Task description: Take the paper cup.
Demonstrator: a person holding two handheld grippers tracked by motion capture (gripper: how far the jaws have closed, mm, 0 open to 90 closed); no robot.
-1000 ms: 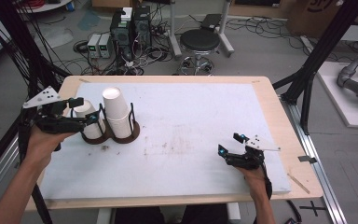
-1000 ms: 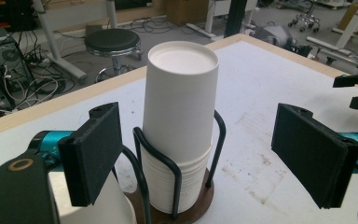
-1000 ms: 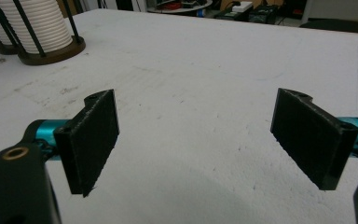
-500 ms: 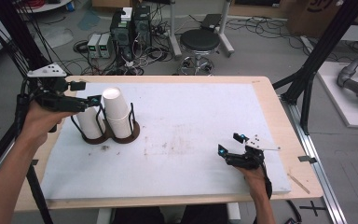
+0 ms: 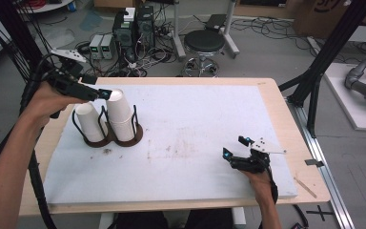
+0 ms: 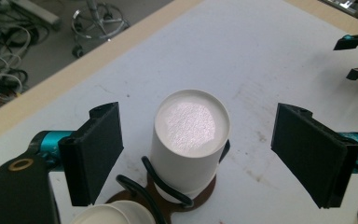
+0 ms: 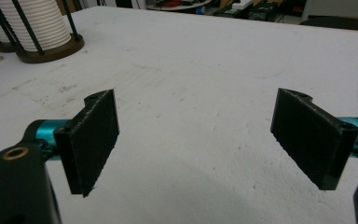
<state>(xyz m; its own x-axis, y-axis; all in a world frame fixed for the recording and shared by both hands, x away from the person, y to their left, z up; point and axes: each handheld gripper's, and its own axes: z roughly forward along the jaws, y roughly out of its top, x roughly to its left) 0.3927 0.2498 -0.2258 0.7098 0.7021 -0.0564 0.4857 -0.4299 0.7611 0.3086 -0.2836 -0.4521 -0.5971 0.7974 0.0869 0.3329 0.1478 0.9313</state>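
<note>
Looking down from the high view, the left gripper (image 5: 93,90) hangs over the taller stack of cups (image 5: 120,116), which stands in a dark wire holder (image 5: 124,138) at the counter's (image 5: 195,119) left end; the right gripper (image 5: 236,148) rests near the front right. In the left gripper view the fingers (image 6: 95,149) are spread wide, the stack's top (image 6: 191,122) between them, untouched. The right gripper view shows its fingers (image 7: 93,137) spread over bare counter, the holder (image 7: 51,52) far off.
</note>
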